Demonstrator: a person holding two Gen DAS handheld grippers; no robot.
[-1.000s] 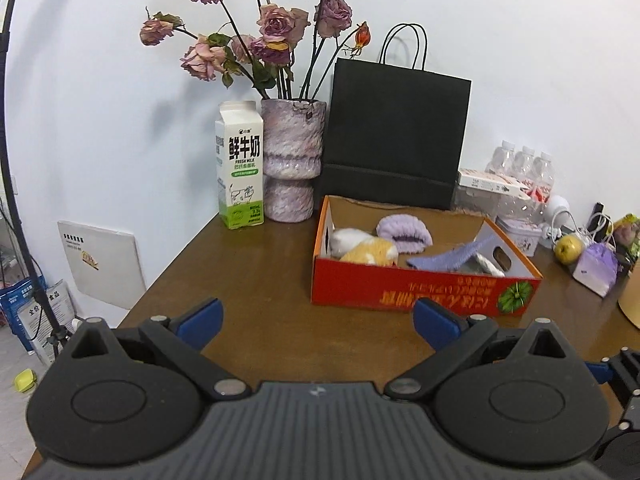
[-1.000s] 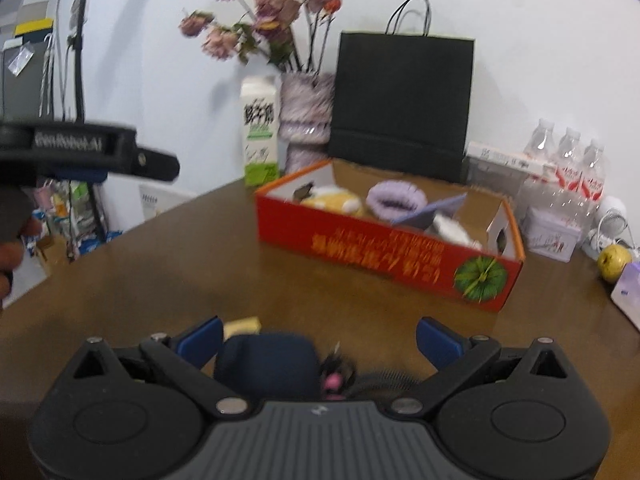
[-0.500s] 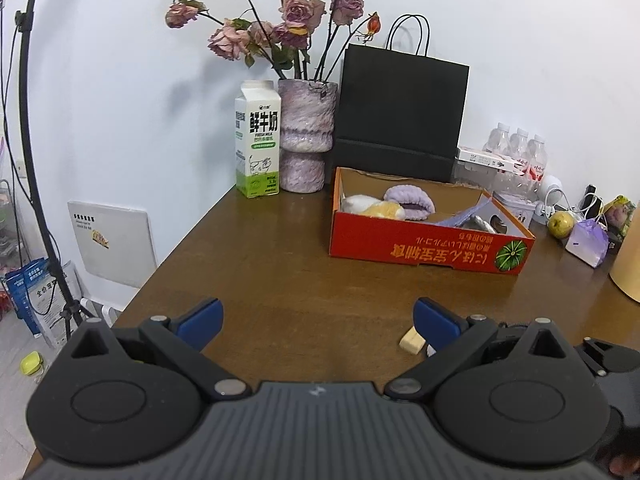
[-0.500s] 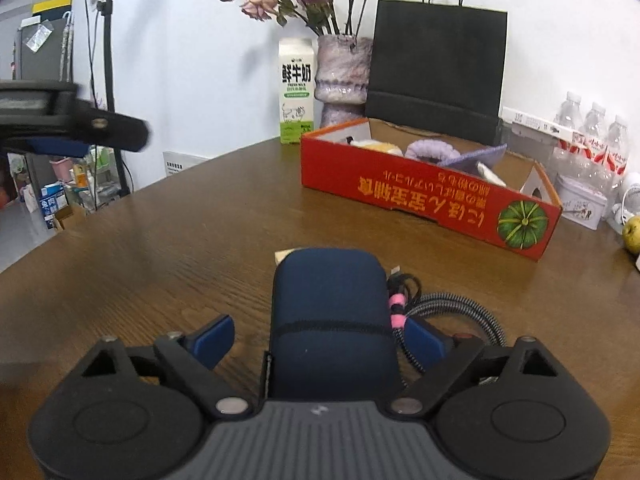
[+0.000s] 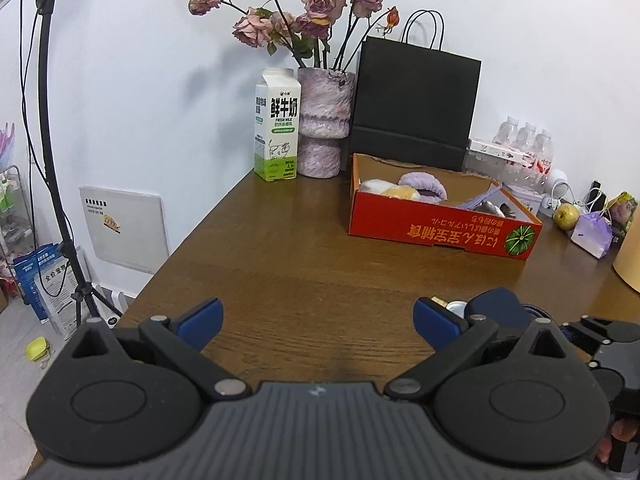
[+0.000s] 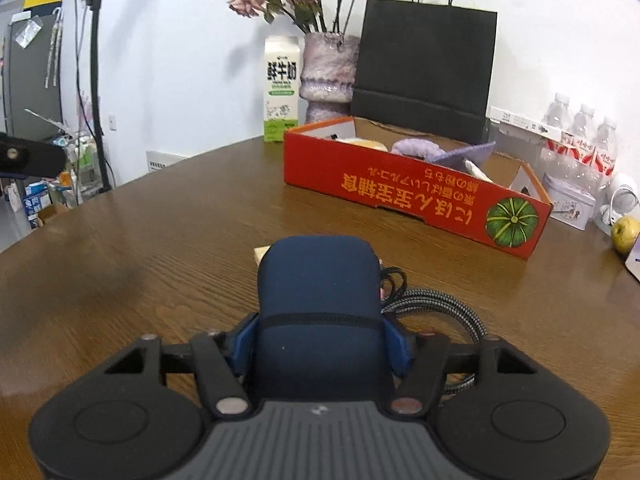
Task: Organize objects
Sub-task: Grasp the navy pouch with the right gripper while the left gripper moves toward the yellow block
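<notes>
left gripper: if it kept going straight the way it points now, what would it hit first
Probably the bare wooden table: the left gripper is open with nothing between its jaws. The red box lies further on, to the right. Depth is unclear.

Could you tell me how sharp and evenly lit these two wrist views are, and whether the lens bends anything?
Left wrist view: sharp, soft even light; fisheye bows the light stand and table edge, dark corners. Right wrist view: equally sharp, mild sheen on the table at left, red box lettering legible, the navy pouch close to the lens looks outsized.
</notes>
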